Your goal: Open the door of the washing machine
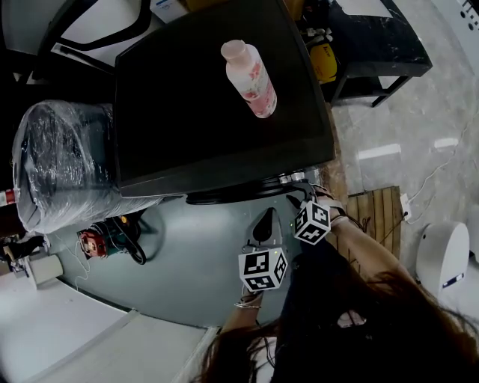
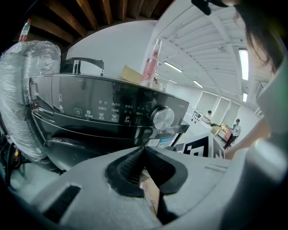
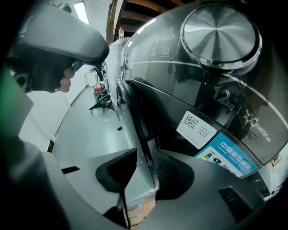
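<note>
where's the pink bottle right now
The pink bottle stands upright on the black top of the washing machine, right of centre in the head view, set back from the front edge.

Place: a large hall, like a test lab or a showroom.
Ceiling: high and white with long strip lights (image 2: 245, 58), wooden beams (image 2: 90, 13) at one side.
Floor: smooth grey floor (image 1: 194, 254) with loose cables (image 1: 138, 251).
Goods: washing machine (image 1: 217, 105) standing free, plastic-wrapped bundle (image 1: 63, 161) just beside.
Background: people (image 2: 235, 128) standing far back.
</note>
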Tool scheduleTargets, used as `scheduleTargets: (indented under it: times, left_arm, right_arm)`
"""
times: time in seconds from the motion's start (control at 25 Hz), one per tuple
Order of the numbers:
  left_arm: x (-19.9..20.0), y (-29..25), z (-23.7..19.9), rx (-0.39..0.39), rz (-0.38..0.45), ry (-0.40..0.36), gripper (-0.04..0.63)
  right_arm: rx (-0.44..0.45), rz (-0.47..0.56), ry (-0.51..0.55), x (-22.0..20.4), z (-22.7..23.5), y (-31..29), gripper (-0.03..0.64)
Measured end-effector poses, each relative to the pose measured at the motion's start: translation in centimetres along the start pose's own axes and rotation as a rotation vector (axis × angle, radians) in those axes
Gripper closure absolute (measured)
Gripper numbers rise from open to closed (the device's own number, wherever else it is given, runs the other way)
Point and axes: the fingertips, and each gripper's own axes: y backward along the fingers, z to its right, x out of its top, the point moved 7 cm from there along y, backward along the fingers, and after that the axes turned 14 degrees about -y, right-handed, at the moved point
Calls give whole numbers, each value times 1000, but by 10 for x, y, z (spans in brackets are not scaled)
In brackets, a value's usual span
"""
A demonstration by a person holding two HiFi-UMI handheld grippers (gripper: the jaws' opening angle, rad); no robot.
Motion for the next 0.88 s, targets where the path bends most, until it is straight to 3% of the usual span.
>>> scheduleTargets:
  times: [0.88]
  left_arm:
    - [-17,29,-7,72,16,59,583]
  right_arm:
    - [-55,-12,107,-12,-16,-11,534]
